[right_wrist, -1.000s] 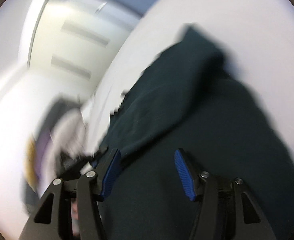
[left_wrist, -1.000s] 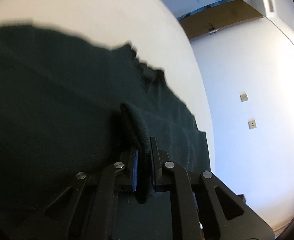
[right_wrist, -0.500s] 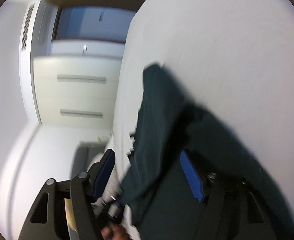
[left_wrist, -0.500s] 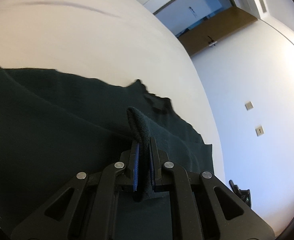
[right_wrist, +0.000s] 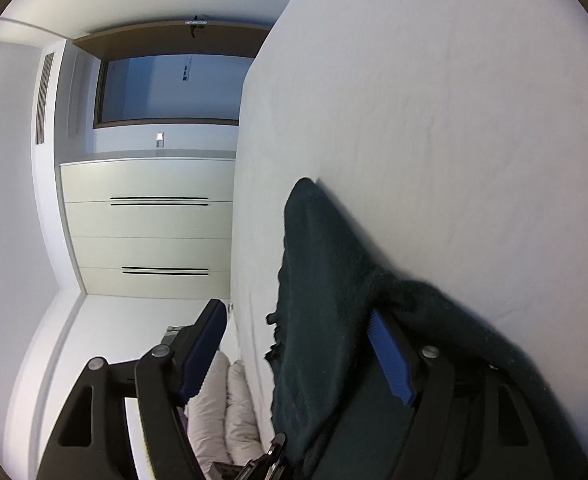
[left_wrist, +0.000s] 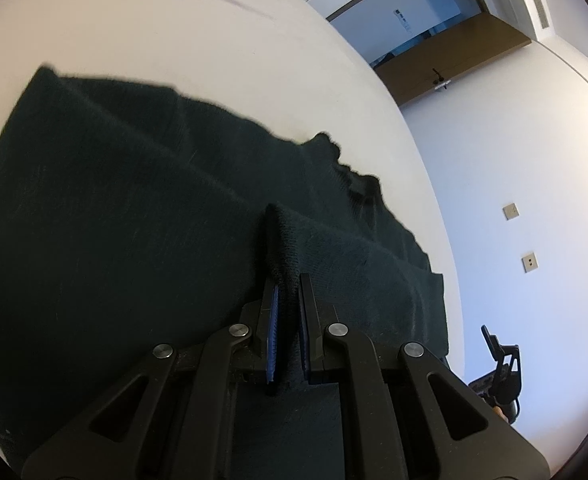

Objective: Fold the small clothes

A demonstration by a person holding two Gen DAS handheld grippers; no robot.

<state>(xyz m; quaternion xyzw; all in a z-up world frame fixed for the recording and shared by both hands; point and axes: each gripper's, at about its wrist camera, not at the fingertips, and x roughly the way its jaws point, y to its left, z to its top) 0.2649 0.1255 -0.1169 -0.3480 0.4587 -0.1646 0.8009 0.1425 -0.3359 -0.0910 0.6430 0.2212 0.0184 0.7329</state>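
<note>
Dark green knitwear, a sweater [left_wrist: 133, 220], lies spread across the white table [left_wrist: 173, 28], its far edge ragged against the pale surface. The left gripper [left_wrist: 287, 300] has its fingers [left_wrist: 273, 320] pressed together on a raised fold of the sweater, a ridge of knit standing up between the blue pads.

In the right wrist view the sweater [right_wrist: 322, 280] drapes over one side of the right gripper [right_wrist: 298, 344], with cloth lying over the right-hand finger [right_wrist: 390, 356] and running up along the table [right_wrist: 454, 100] to a point. The fingers are spread wide; the other finger [right_wrist: 201, 352] stands clear of the fabric, over the table's edge. Nothing is pinched between them.

Beyond the table edge a white drawer cabinet [right_wrist: 145, 232] stands against the wall, its drawers closed, so their contents are hidden. Pale cushions [right_wrist: 221, 408] lie low beside the table.
</note>
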